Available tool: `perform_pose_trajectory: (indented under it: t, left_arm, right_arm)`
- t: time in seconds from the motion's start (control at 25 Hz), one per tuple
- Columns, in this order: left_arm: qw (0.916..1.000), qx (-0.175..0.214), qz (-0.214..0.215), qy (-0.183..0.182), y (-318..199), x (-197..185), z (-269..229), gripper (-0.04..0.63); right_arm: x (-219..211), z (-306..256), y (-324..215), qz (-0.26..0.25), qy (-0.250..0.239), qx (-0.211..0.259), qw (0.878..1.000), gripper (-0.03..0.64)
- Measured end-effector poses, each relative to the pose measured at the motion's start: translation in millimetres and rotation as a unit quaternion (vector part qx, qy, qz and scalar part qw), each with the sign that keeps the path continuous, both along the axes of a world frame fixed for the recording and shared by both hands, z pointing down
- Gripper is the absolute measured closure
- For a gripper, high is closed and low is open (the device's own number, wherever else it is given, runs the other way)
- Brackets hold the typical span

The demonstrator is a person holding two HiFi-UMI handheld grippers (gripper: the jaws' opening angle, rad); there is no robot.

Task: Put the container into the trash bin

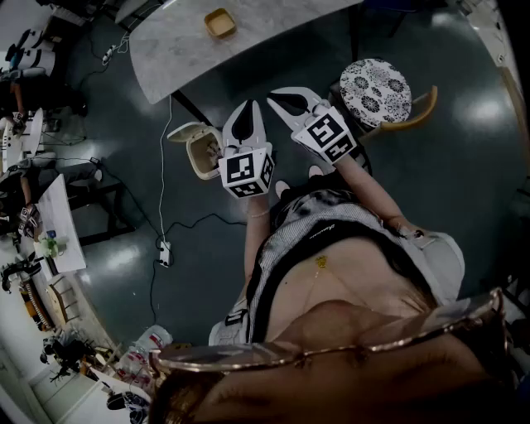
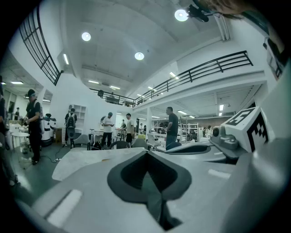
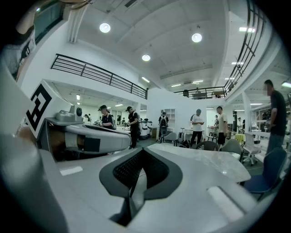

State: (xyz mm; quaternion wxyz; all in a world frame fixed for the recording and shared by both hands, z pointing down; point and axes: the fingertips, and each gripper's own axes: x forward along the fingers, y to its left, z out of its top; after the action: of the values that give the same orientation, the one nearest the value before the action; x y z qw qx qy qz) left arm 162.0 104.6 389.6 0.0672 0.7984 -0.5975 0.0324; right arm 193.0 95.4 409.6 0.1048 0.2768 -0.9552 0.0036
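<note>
Nothing is held yet, so the risks lie in the reach and the carry. Both sets of jaws are seen pressed together with nothing between them, on the left gripper [image 1: 247,108] and on the right gripper [image 1: 273,94]. If they are not parted before the reach, the container is likely to be pushed across the tabletop rather than gripped. The bin [image 1: 193,147] stands on the floor with its lid [image 1: 181,130] thrown back, just beside the left gripper in the head view. It could be knocked or tipped by a low swing of that gripper. A cable [image 1: 162,174] is trailed over the floor beside the bin, and a foot could be caught in it when a step is taken toward the table [image 1: 186,54]. Farther off, the container [image 1: 220,23] is left on the table, well apart from both grippers and from the bin. It looks shallow and small, so a poor grip on its rim could let it slip during the carry. The grippers are held side by side in front of the body, almost level with the tips dipped slightly, and are pointed toward the table.
</note>
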Motion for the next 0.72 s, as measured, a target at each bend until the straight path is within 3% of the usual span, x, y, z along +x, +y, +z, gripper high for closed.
perform_pose_trajectory:
  t: [0.72]
  left_arm:
    - [0.9996,-0.013,-0.009,0.024,-20,23,7,0.594]
  right_arm:
    - [39,-5,-31,-0.047,-0.025,-0.011,0.998,0.591]
